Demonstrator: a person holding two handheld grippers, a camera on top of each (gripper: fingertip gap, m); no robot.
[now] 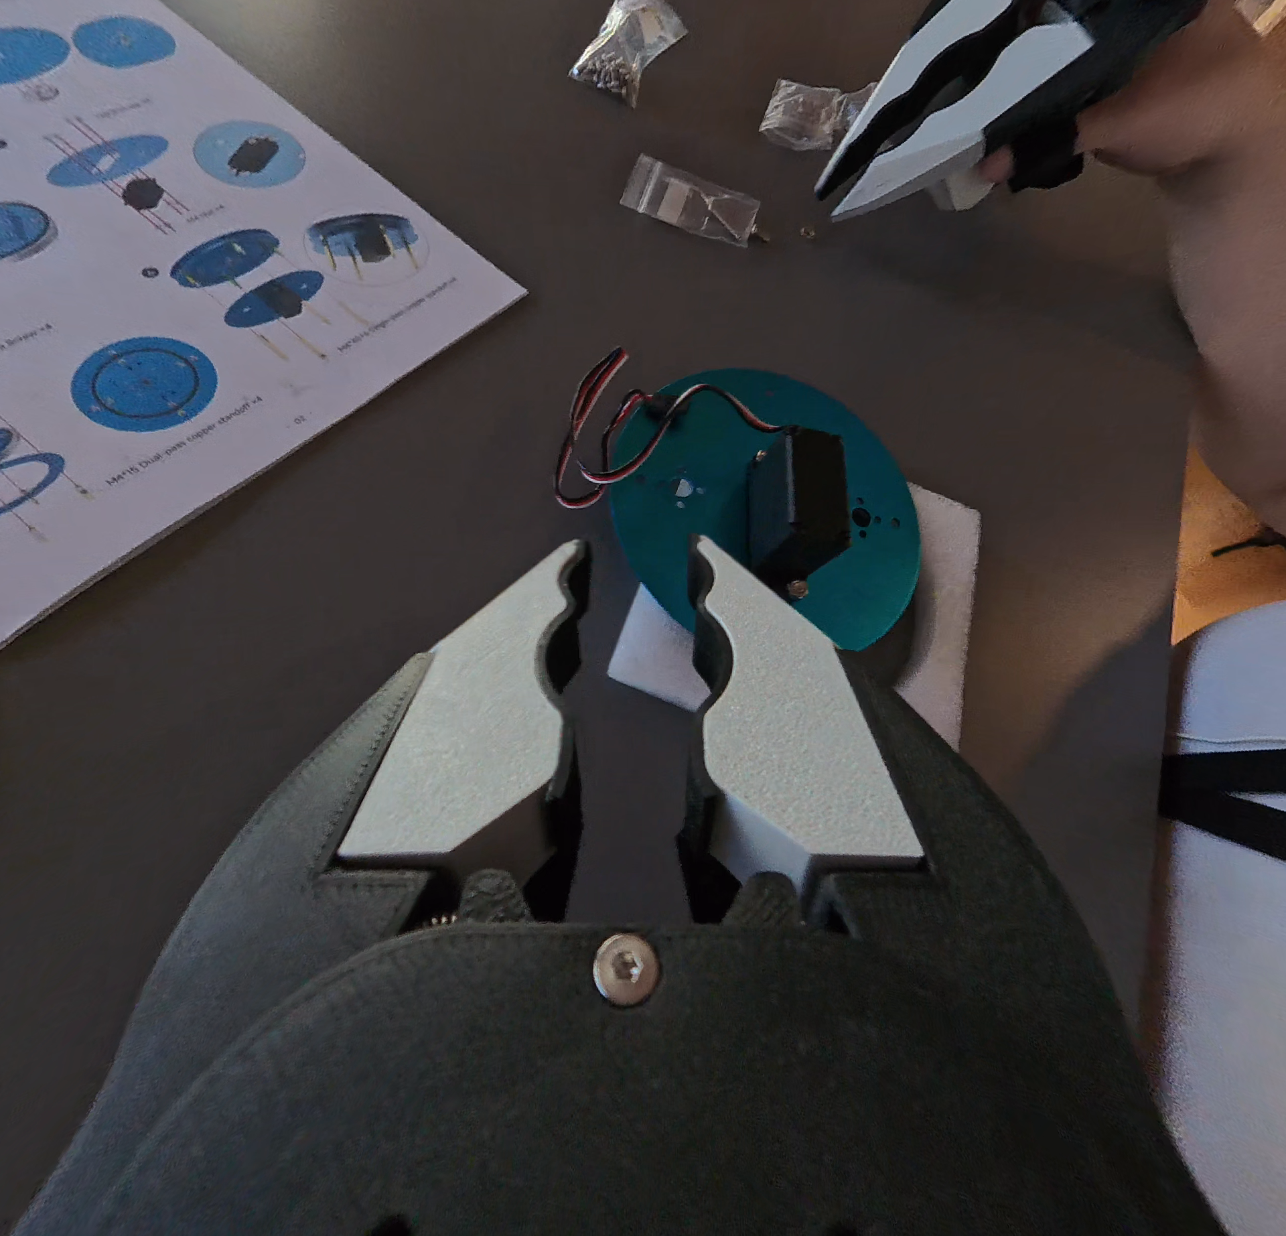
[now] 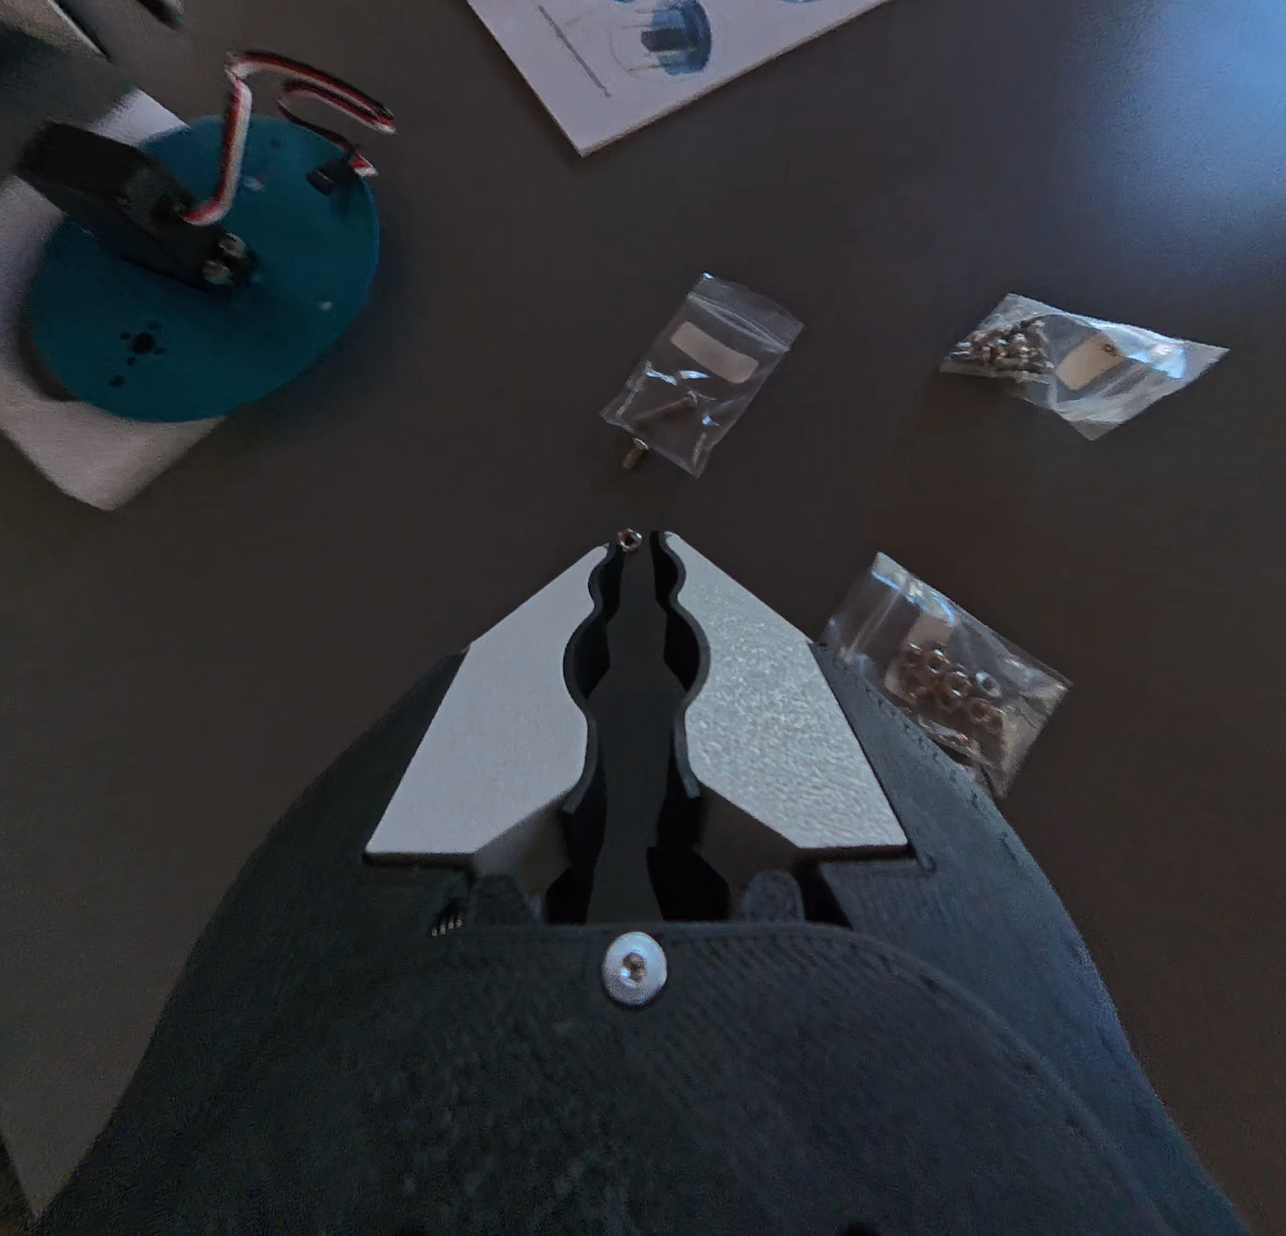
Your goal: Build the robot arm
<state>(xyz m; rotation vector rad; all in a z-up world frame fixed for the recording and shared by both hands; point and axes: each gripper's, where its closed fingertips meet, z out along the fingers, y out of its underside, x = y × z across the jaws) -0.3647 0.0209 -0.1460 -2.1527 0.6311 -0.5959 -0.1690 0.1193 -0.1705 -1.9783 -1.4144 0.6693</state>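
On dark table, left tongs (image 1: 640,548) agape beside teal disc (image 1: 731,451), right tongs (image 2: 640,540) nearly closed at small nut (image 2: 628,540)

The left gripper (image 1: 639,550) — black printed body with pale grey, wavy-edged fingers (image 1: 487,680) — points down at the dark grey bench (image 1: 417,576), its fingers spread with a clear gap between the tips. The right gripper (image 2: 640,540), of the same build, also slopes down toward the bench, its fingers (image 2: 751,701) drawn nearly together, only a thin slit left at the tips. From the left wrist view, it hangs low over the bench, gripped by a hand (image 1: 1030,151) in a black fingerless glove.
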